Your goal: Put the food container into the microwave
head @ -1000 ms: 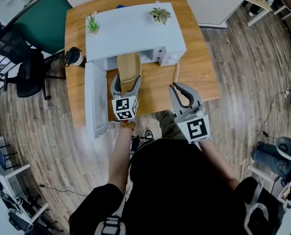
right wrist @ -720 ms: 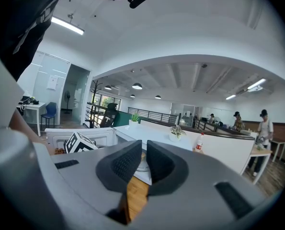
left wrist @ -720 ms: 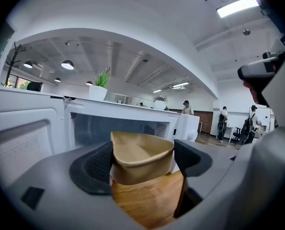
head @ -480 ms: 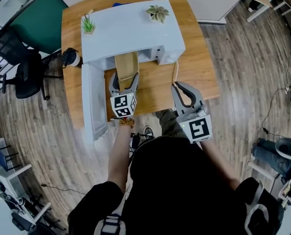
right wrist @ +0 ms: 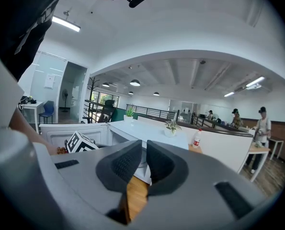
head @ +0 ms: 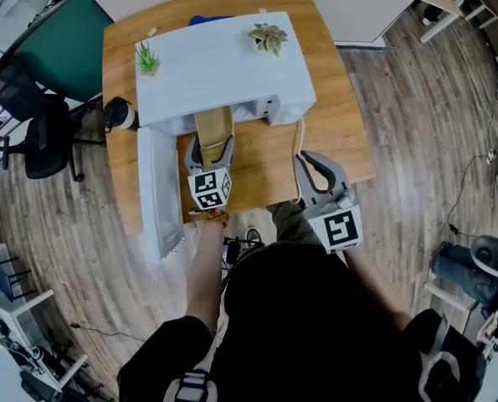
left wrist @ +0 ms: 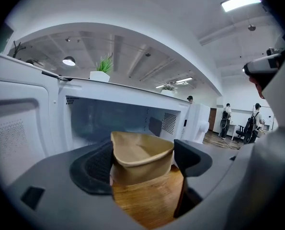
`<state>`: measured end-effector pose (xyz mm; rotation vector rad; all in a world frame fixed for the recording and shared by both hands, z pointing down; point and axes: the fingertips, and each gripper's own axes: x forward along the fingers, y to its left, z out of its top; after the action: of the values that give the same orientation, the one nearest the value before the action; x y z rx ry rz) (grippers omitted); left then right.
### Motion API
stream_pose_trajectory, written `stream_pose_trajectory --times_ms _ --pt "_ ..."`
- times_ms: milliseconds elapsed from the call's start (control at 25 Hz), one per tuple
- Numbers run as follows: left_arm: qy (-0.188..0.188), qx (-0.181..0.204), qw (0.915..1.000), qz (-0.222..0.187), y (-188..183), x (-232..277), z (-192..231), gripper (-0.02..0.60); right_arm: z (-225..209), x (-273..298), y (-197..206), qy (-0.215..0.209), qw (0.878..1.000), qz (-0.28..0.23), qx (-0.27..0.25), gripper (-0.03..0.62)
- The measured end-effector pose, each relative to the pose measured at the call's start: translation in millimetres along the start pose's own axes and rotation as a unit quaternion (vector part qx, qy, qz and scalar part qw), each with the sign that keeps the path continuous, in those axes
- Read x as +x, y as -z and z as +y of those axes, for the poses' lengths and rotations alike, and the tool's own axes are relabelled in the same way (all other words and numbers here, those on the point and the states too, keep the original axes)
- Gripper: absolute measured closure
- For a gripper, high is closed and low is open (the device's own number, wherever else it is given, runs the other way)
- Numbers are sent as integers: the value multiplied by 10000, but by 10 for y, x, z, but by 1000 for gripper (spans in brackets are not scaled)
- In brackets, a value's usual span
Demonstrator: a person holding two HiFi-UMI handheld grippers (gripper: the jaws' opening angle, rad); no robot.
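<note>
- My left claw point(head: 212, 146) grips the container point(head: 213, 122) at the microwave point(head: 223, 65) mouth.
- Door point(head: 152, 182) hangs open on the left.
- My right claw point(head: 314, 167) is pinched together, empty.

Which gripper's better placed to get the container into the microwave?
Left. The left gripper is shut on the food container, facing the open microwave cavity. The right gripper is shut, empty, off beside the opening.
</note>
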<state>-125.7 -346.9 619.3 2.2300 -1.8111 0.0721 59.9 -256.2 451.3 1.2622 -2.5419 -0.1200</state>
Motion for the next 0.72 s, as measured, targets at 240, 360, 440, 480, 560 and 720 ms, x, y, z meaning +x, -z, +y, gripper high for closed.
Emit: stream_pose_trajectory --times_ms 240,360,440,480,560,720 --pt "-102 -68 9998 148 131 89 72 143 -78 70 39 -3 10000 46 6 569" --pt "-112 -93 9997 211 190 132 90 143 -134 102 49 33 10000 65 26 569" --pt "-131 -110 9996 232 221 156 110 143 -162 128 64 33 10000 73 8 569" --pt "-141 -117 9995 240 235 167 117 143 -175 140 75 27 10000 77 3 569" --pt "-165 -122 9994 263 263 191 127 143 -199 165 98 18 10000 91 18 569" --pt "-175 -103 9993 328 308 270 141 143 -244 200 104 46 9999 76 88 569"
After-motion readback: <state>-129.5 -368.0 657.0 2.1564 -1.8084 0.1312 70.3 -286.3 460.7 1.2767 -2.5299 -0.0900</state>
